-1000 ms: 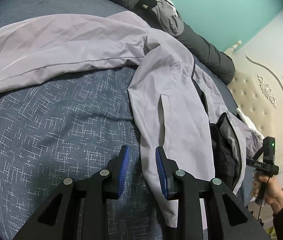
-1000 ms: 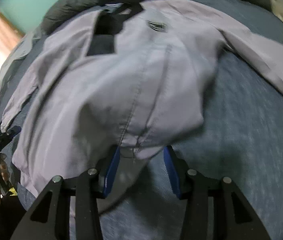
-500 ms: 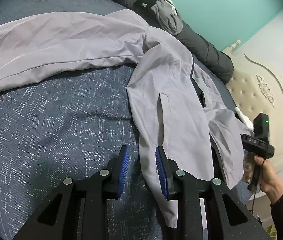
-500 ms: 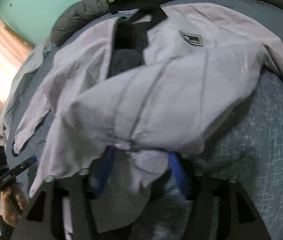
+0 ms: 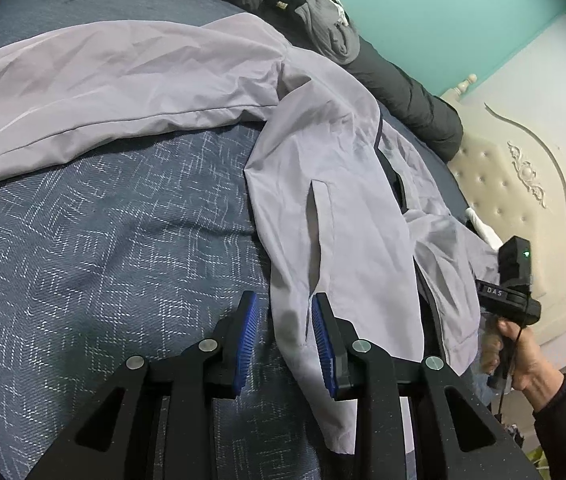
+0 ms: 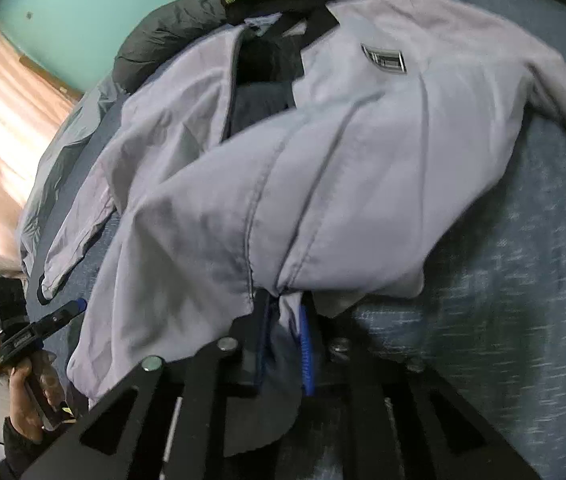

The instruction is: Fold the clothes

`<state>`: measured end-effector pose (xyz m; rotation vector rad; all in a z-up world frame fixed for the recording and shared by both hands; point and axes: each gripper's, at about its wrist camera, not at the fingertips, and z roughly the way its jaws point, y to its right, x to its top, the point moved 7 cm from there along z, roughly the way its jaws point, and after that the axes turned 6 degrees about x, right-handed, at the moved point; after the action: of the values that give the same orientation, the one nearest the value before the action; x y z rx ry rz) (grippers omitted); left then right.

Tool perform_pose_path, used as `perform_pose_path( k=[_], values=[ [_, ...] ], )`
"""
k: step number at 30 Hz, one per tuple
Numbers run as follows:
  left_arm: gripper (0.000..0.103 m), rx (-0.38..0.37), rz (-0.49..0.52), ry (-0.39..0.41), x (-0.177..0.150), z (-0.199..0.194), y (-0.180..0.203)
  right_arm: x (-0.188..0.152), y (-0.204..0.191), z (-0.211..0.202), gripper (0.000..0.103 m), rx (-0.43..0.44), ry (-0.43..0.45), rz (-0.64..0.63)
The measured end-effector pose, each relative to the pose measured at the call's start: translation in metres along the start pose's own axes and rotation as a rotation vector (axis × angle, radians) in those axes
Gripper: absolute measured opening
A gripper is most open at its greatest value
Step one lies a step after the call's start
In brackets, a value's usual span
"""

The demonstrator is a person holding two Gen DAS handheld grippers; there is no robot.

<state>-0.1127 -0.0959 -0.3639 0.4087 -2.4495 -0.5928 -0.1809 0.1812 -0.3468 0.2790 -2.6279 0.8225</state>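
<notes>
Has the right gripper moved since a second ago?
Yes. Seen from the left wrist, the right gripper has risen against the headboard, lifting the jacket hem it grips.

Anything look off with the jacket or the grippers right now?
Nothing damaged. The grey jacket lies unfolded on the bed, one front panel bunched in the right gripper. The left gripper is open astride its hem.

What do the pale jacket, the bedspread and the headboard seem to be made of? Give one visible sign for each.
Pale jacket: probably thin synthetic woven shell, matte; it shows sharp creases and stitched seams.
Bedspread: seemingly coarse woven cloth; blue-grey with flecked white geometric lines.
Headboard: likely cream padded leather or vinyl, button-tufted, in a white frame with carved ornament, perhaps painted wood.
</notes>
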Motion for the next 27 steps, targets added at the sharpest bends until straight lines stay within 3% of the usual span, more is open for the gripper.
perform_pose_path(
  k=[10, 16, 19, 25, 27],
  values=[
    [0.031, -0.001, -0.003, 0.0, -0.002, 0.0, 0.001, -0.014, 0.012, -0.086, 0.006, -0.151, -0.045, -0.032],
    [0.031, -0.008, 0.002, 0.003, -0.002, -0.001, 0.005, -0.043, 0.068, -0.121, 0.006, -0.337, -0.194, 0.066],
    [0.031, -0.011, 0.004, 0.002, -0.002, -0.001, 0.006, -0.053, 0.099, -0.124, 0.006, -0.406, -0.229, 0.135],
    [0.031, -0.016, 0.006, -0.002, -0.003, -0.003, 0.004, -0.046, 0.123, -0.134, 0.008, -0.305, -0.009, 0.362],
    [0.031, -0.017, 0.009, -0.008, -0.003, -0.004, 0.003, -0.041, 0.12, -0.139, 0.008, -0.337, 0.031, 0.353]
  ],
)
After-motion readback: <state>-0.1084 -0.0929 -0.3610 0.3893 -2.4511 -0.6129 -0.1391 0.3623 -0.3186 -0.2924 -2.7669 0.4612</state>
